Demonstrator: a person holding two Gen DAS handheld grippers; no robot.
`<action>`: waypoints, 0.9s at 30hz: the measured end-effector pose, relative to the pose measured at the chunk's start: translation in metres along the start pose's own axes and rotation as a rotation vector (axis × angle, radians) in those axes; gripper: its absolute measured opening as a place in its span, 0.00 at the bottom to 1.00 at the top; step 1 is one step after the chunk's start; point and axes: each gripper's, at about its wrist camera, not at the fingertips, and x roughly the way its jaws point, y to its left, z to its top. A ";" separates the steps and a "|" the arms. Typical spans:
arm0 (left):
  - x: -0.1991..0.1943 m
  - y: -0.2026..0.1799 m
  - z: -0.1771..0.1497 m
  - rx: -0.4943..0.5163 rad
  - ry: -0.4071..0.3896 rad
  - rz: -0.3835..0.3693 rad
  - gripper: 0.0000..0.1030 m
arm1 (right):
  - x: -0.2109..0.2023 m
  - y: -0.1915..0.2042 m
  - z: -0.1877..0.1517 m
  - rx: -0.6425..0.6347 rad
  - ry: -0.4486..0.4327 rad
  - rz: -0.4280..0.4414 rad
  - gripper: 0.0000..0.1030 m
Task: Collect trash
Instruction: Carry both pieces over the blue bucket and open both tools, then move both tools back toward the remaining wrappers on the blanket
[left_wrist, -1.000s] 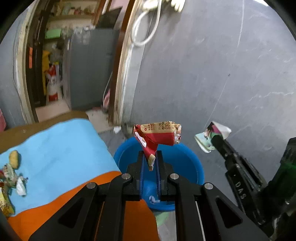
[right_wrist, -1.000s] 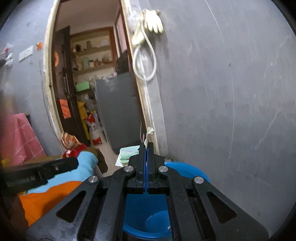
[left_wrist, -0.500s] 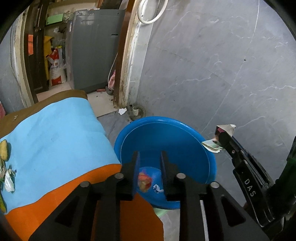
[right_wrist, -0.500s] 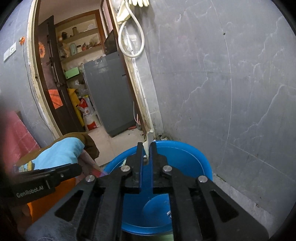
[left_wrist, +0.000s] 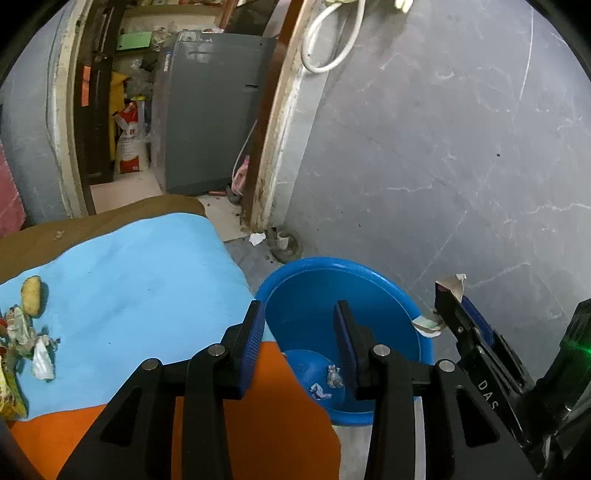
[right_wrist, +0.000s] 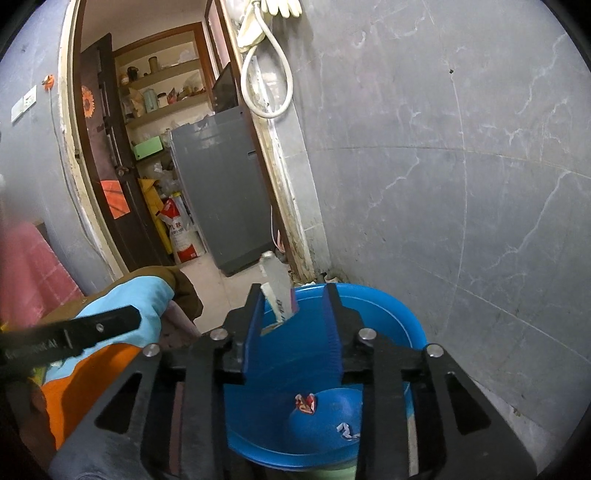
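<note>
A blue basin (left_wrist: 332, 269) stands on the floor beside the cloth-covered table. My left gripper (left_wrist: 299, 325) hangs over it with its jaws opening and nothing between them. A red wrapper (right_wrist: 306, 403) and small scraps (left_wrist: 334, 371) lie on the basin's bottom (right_wrist: 388, 306). My right gripper (right_wrist: 293, 314) is above the far rim, jaws opening. A white wrapper (right_wrist: 277, 291) leans against its left pad, and the other pad stands clear of it. In the left wrist view the right gripper (left_wrist: 458, 317) shows that wrapper (left_wrist: 452, 282) at its tip.
More trash lies on the light blue cloth (left_wrist: 129, 277) at the left: a yellowish lump (left_wrist: 31, 295) and crumpled wrappers (left_wrist: 40, 356). An orange cloth (left_wrist: 258, 424) covers the near edge. A grey wall (left_wrist: 443, 166) rises behind the basin, and a doorway holds a grey cabinet (left_wrist: 210, 110).
The left gripper let go of the red wrapper, which fell into the basin, and its jaws spread. The right jaws parted from the white wrapper. Both grippers came lower over the basin.
</note>
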 end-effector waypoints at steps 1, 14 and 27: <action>-0.002 0.001 0.001 -0.001 -0.002 0.002 0.33 | 0.000 0.001 0.000 -0.002 0.001 0.002 0.50; -0.022 0.008 0.003 -0.010 -0.044 0.026 0.39 | 0.008 0.000 -0.001 0.017 0.039 0.035 0.84; -0.038 0.022 0.006 -0.054 -0.089 0.032 0.54 | 0.027 -0.003 -0.004 0.059 0.138 -0.001 1.00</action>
